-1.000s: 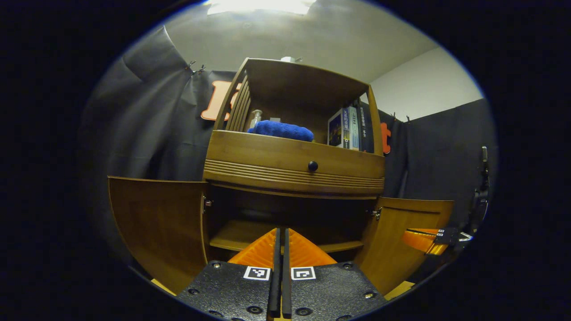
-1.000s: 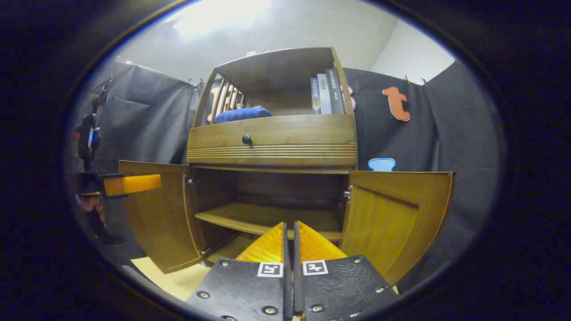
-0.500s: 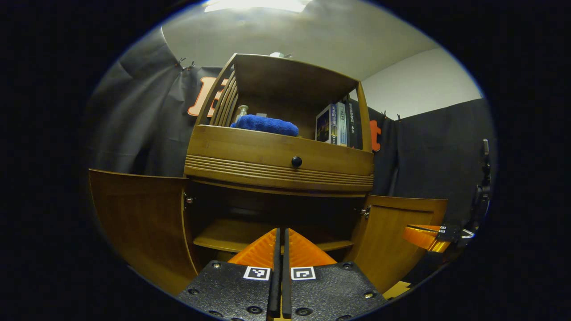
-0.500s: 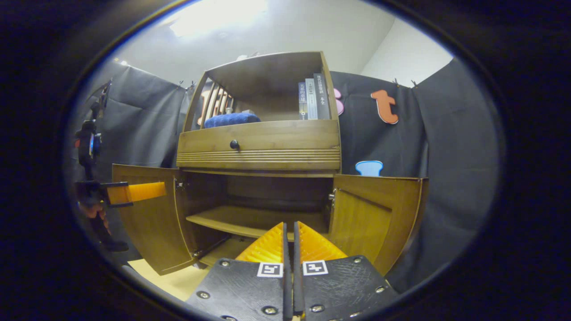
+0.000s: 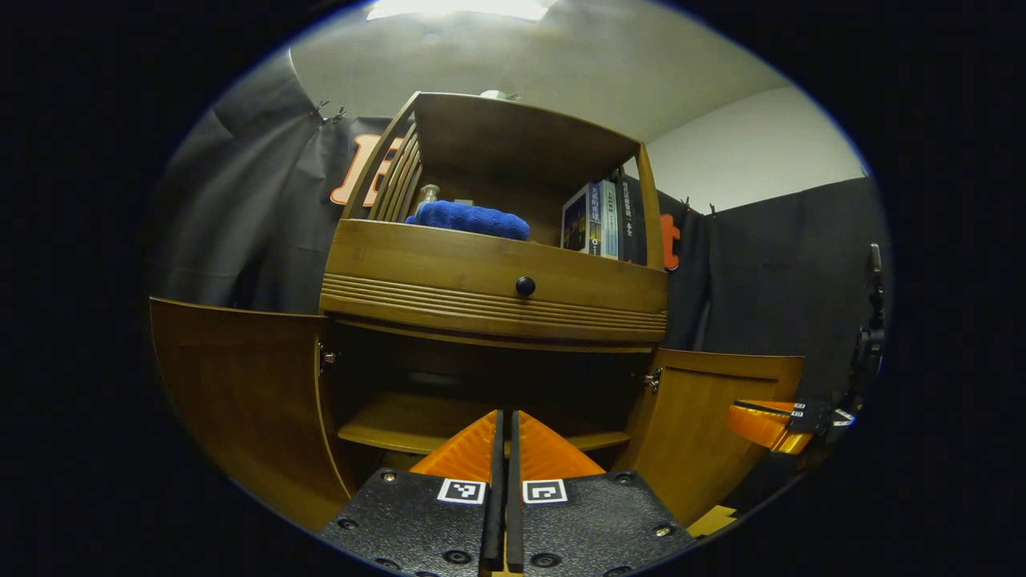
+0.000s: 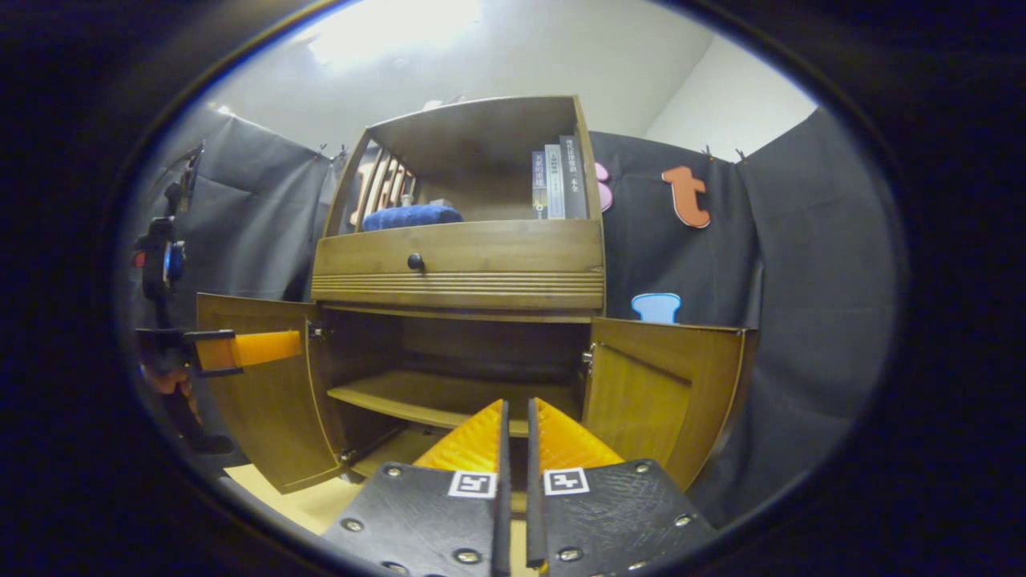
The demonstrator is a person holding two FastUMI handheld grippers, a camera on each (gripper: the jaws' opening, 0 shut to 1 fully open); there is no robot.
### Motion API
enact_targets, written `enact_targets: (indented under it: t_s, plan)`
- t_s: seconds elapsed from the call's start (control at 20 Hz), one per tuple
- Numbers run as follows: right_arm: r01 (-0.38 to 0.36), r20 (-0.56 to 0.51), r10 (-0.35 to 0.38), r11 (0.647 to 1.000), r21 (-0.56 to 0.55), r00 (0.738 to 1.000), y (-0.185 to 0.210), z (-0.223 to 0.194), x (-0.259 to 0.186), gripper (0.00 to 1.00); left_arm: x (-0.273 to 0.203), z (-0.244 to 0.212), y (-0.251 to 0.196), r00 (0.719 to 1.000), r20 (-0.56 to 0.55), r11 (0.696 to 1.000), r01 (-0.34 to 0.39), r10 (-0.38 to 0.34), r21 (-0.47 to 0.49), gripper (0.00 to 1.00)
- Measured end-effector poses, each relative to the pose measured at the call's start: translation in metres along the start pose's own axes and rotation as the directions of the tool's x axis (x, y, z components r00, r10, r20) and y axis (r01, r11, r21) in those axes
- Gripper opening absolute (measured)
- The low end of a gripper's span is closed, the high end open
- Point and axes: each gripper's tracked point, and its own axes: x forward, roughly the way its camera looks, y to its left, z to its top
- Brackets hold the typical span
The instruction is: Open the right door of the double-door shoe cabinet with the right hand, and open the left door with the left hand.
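Both wooden shoe cabinet (image 6: 457, 264) doors wide open, shelf (image 6: 425, 397) bare.

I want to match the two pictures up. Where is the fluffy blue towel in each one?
Left gripper view: the blue towel lies on the open top shelf, upper middle, a bit left of centre, just above the drawer front.
Right gripper view: the blue towel sits upper left of centre, on that same shelf.
Shared landmark: the round black drawer knob, just below the towel in both views.
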Motion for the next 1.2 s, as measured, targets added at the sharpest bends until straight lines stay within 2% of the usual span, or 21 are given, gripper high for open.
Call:
enact_targets:
  t_s: [0.1, 0.2, 0.25, 0.4, 0.45, 0.65, 0.8, 0.95, 1.0, 1.15, 1.2]
  plan:
    - [0.002, 0.003, -0.002, 1.000, -0.006, 1.000, -0.001, 0.000, 0.001, 0.12, 0.001, 0.000, -0.001, 1.000, -0.002, 1.000, 0.003, -0.003, 0.000, 0.03]
    - [-0.002, 0.002, 0.002, 1.000, -0.008, 1.000, 0.001, -0.001, 0.002, 0.27, 0.002, 0.000, -0.001, 1.000, -0.002, 1.000, 0.006, -0.006, 0.000, 0.03]
    - [-0.005, 0.001, 0.005, 1.000, -0.010, 1.000, 0.002, -0.002, 0.003, 0.37, 0.002, 0.000, -0.001, 1.000, -0.003, 1.000, 0.007, -0.007, 0.001, 0.03]
    - [-0.018, -0.003, 0.018, 1.000, -0.018, 1.000, 0.005, -0.006, 0.011, 0.82, 0.005, -0.002, -0.002, 1.000, -0.008, 1.000, 0.009, -0.009, 0.002, 0.04]
    - [-0.016, -0.001, 0.016, 1.000, -0.020, 1.000, 0.005, -0.004, 0.004, 0.97, 0.004, -0.001, -0.002, 1.000, -0.008, 1.000, 0.012, -0.012, 0.003, 0.07]
    - [-0.010, -0.001, 0.010, 1.000, -0.017, 1.000, 0.005, -0.005, 0.006, 0.97, 0.005, 0.000, 0.000, 1.000, -0.004, 1.000, 0.006, -0.006, 0.012, 0.12]
    - [-0.003, -0.001, 0.003, 1.000, -0.012, 1.000, 0.004, -0.006, 0.008, 0.97, 0.007, 0.001, 0.006, 1.000, 0.017, 1.000, -0.015, 0.015, 0.014, 0.99]
    - [0.001, -0.002, -0.001, 1.000, -0.006, 1.000, 0.003, -0.007, 0.009, 0.97, 0.011, 0.007, 0.003, 1.000, 0.021, 1.000, -0.014, 0.014, 0.002, 0.92]
    - [0.001, -0.002, -0.001, 1.000, -0.001, 1.000, 0.003, -0.007, 0.009, 0.97, 0.013, 0.006, 0.004, 1.000, 0.022, 1.000, -0.014, 0.014, 0.008, 0.95]
    - [0.008, -0.002, -0.008, 1.000, 0.017, 1.000, 0.003, -0.004, 0.010, 0.98, 0.016, 0.001, 0.002, 1.000, 0.028, 1.000, 0.001, -0.001, 0.008, 0.95]
    - [0.014, 0.000, -0.014, 1.000, 0.022, 1.000, 0.003, -0.002, 0.009, 0.98, 0.017, -0.002, 0.001, 1.000, 0.026, 1.000, 0.013, -0.013, -0.003, 0.92]
